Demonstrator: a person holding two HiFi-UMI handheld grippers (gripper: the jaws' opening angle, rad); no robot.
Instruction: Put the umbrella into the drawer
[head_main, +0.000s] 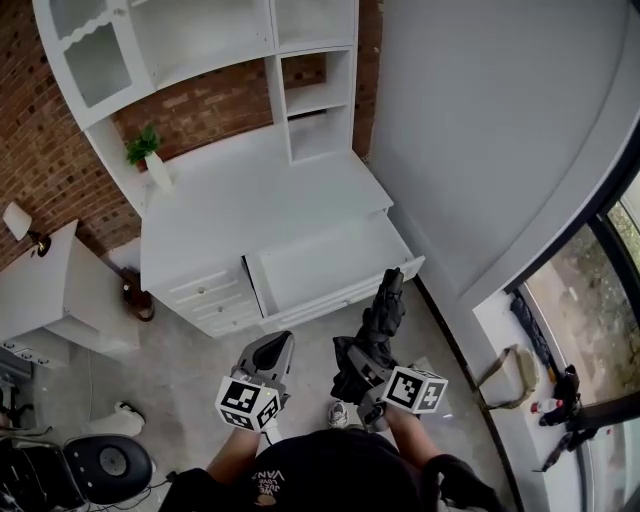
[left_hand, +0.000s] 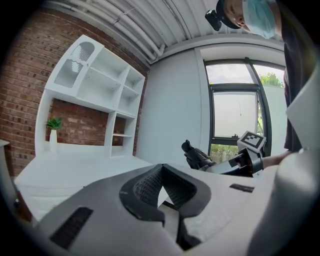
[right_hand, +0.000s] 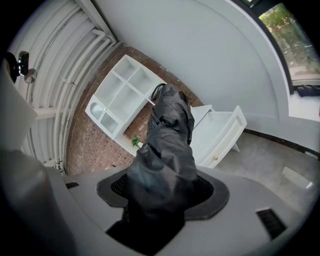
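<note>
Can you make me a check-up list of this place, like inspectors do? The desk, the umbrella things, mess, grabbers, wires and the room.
Surface: white desk top, mostly bare.
Job's things: black folded umbrella, off the floor; white drawer, pulled open.
Clutter: small green plant in white vase, upright on the desk.
Grippers: left gripper shut, holding nothing; right gripper shut on the umbrella.
Cables: nothing seen.
Surroundings: red brick wall, grey floor, black round seat.

Black umbrella, white drawer (red-brown brick wall behind).
</note>
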